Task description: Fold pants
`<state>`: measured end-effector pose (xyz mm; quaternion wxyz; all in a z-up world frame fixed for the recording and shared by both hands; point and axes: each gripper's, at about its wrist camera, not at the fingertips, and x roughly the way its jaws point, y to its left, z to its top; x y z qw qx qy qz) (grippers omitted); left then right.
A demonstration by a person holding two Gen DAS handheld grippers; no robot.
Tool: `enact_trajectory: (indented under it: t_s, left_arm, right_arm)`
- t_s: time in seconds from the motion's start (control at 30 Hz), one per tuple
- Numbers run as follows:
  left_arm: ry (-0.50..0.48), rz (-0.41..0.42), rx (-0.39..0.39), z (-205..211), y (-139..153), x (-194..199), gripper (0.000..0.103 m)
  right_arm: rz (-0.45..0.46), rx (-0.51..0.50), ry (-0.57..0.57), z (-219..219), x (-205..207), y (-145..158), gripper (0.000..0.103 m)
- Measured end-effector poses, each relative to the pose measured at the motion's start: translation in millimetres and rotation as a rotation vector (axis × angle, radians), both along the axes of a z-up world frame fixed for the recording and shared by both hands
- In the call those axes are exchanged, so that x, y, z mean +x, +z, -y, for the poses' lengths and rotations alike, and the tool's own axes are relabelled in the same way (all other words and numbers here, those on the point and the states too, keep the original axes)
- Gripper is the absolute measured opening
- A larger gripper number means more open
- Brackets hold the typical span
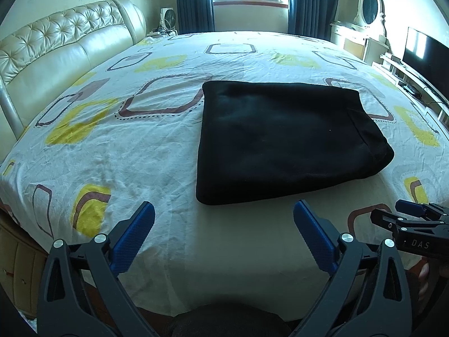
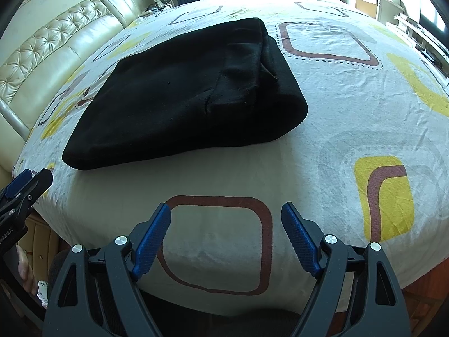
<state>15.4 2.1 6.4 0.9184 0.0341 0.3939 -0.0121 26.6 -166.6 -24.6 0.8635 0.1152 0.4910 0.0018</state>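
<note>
Ribbed blue fingers point(image 1: 140, 236) (spread, empty) face soft black folded pants point(image 1: 280, 140).

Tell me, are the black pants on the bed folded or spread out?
Folded. The black pants lie on the bed sheet as one compact rectangle, with stacked layers showing at the right edge. Neither gripper touches them.

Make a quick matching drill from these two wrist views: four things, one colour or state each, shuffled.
Things:
1. pants
2. headboard
3. left gripper
4. curtains

Colour or state:
A. dark blue, hanging beside the window
B. open, nothing between its pads
C. black, folded on the bed sheet
D. cream, tufted

Pairs: 1-C, 2-D, 3-B, 4-A
</note>
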Motion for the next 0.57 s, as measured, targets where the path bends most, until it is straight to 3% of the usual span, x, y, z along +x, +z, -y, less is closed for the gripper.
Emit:
enact_trajectory:
  t_s: [0.17,0.3,0.43,0.57]
  left_arm:
    - [0.015,0.105,0.002,1,14,-11,0.100]
    - [-0.052,0.120,-0.032,-6,31,-7,0.100]
    - [0.002,0.124,-0.050,-43,41,19,0.100]
    - [0.129,0.067,-0.059,-107,23,72,0.100]
  right_arm:
    - [0.003,0.006,0.000,0,-1,0,0.080]
    - [-0.002,0.021,-0.008,4,-2,0,0.080]
    - [-0.015,0.086,-0.030,20,3,5,0.080]
    - [0.040,0.139,-0.080,54,19,28,0.080]
